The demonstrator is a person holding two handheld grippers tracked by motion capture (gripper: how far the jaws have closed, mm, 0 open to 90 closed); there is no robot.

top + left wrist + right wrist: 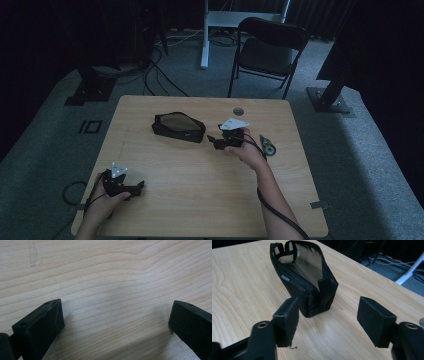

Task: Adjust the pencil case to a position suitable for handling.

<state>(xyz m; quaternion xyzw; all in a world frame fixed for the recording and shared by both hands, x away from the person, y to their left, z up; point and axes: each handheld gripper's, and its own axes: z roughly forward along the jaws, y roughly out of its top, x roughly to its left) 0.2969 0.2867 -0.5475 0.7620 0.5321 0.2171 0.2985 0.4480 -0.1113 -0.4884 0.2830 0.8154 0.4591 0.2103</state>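
Note:
A black zip pouch (178,127) with a clear mesh top lies on the wooden table (165,170), back of centre. In the right gripper view the pouch (304,280) sits just beyond the jaws. My right gripper (214,140) (328,320) is open, a short way to the right of the pouch's near end, with nothing between its jaws. My left gripper (139,187) (116,322) rests low over the front left of the table, open over bare wood.
A small roll with a green tag (269,147) lies right of my right hand. A round cable port (238,111) sits near the table's far edge. A folding chair (270,50) and stand legs with cables (92,85) are on the floor beyond.

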